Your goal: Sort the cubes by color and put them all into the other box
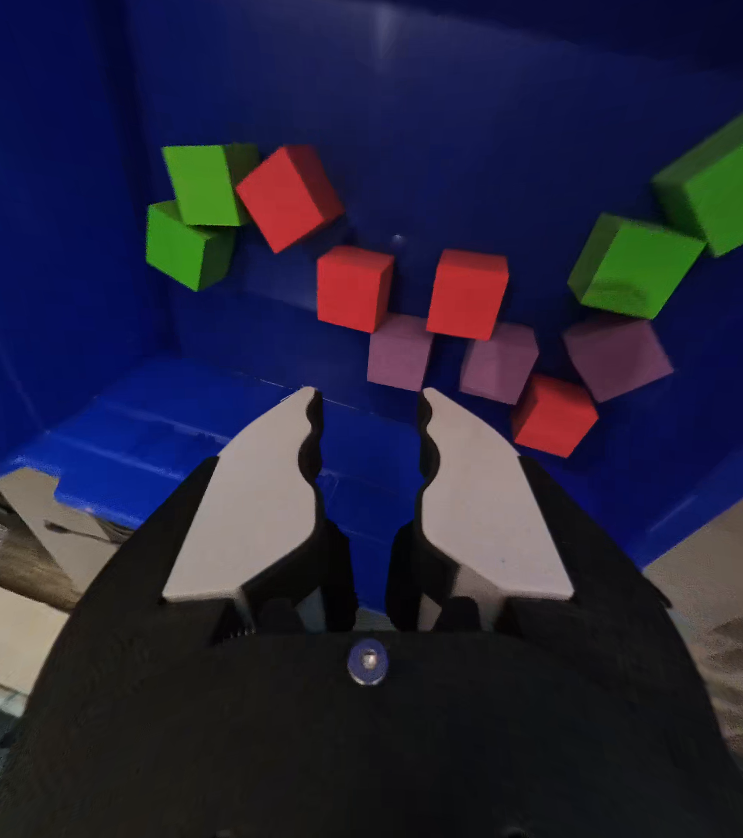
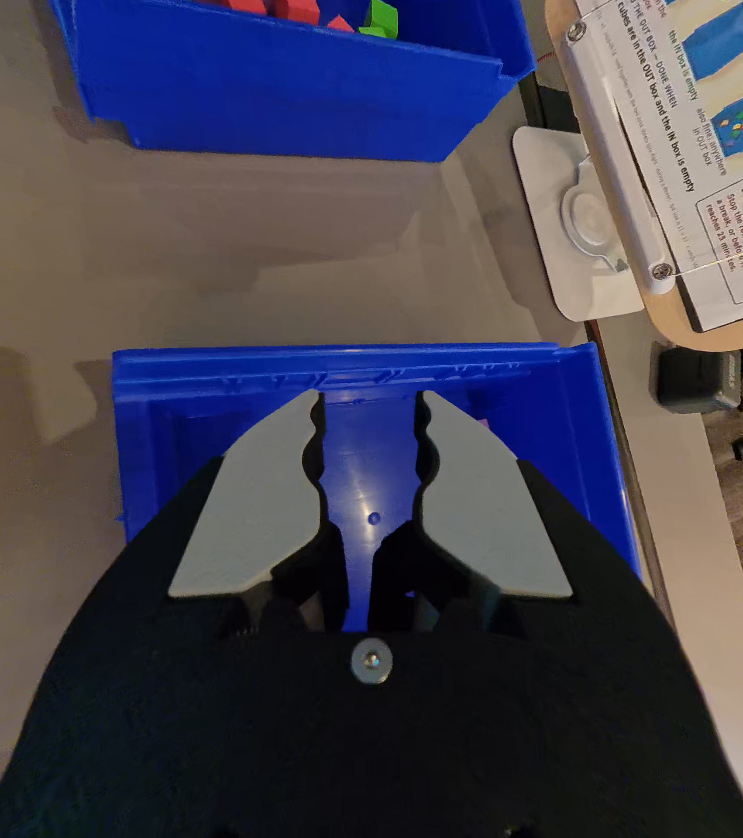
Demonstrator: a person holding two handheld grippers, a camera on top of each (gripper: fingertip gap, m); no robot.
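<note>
Nearest to us in the left wrist view, our left gripper hangs over the near rim of a blue bin, its grey fingers parted by a narrow gap and holding nothing. Just past the fingertips, at one o'clock, lies a purple cube, touching two red cubes behind it at twelve o'clock. A second purple cube sits beside it, and a third purple cube lies at two o'clock. Another red cube rests at three o'clock of the fingertips, near the right finger. At ten o'clock, well apart from us, two green cubes are stacked against a tilted red cube. At two o'clock, farther off, a green cube touches a larger green block.

Closest in the right wrist view, our right gripper hovers over the near blue bin, its jaws a narrow way apart and empty, bare blue floor showing between them. A sliver of purple peeks beside the right finger; we cannot tell what it is. At twelve o'clock, across a tan table, stands a second blue bin with red and green cubes inside. At two o'clock a printed sheet on a wooden board leans over a white stand.
</note>
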